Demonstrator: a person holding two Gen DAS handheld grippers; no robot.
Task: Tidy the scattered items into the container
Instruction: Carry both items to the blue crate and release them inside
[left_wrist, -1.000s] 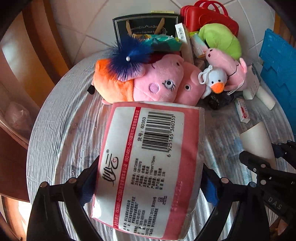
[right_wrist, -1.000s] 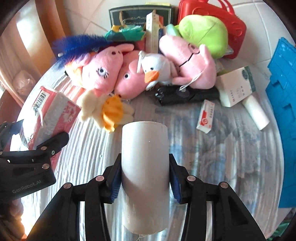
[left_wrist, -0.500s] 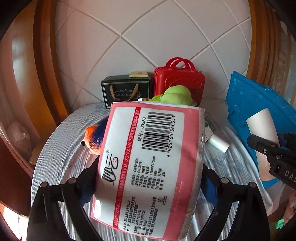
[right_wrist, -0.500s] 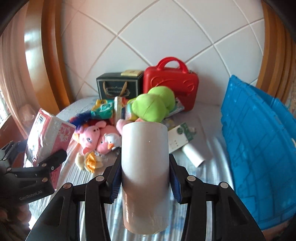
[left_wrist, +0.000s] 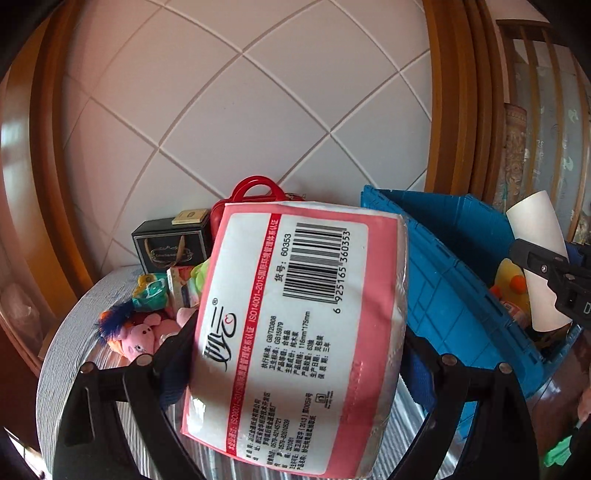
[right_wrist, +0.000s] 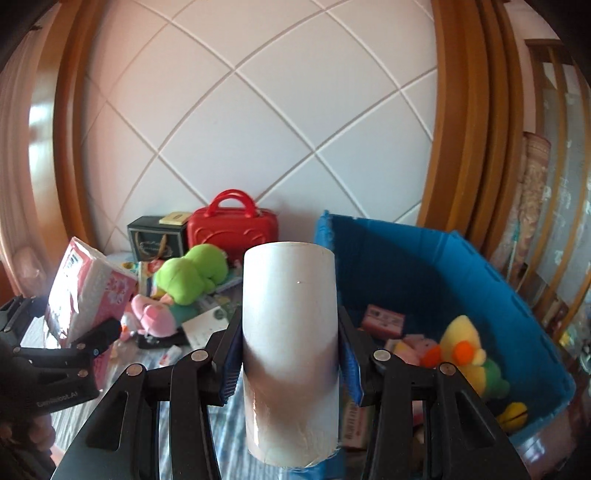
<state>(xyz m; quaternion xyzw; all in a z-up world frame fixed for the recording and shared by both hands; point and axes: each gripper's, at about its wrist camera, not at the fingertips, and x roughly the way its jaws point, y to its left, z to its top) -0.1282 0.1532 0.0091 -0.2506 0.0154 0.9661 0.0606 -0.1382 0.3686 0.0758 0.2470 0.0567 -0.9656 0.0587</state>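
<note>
Left gripper (left_wrist: 295, 369) clamps the tissue pack (left_wrist: 295, 332); right gripper (right_wrist: 290, 354) clamps the white roll (right_wrist: 290, 350), seemingly over the blue crate (right_wrist: 443, 258).

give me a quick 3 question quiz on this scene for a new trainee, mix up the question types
1. True or false: the left gripper is shut on the pink tissue pack.
2. Multiple choice: what does the right gripper hold? A) a green plush B) a white roll C) a red case
3. Fill in: the yellow duck plush lies inside the blue ____.

Key
1. True.
2. B, the white roll.
3. Crate: the blue crate, beside the table where the green plush and red case sit.
</note>
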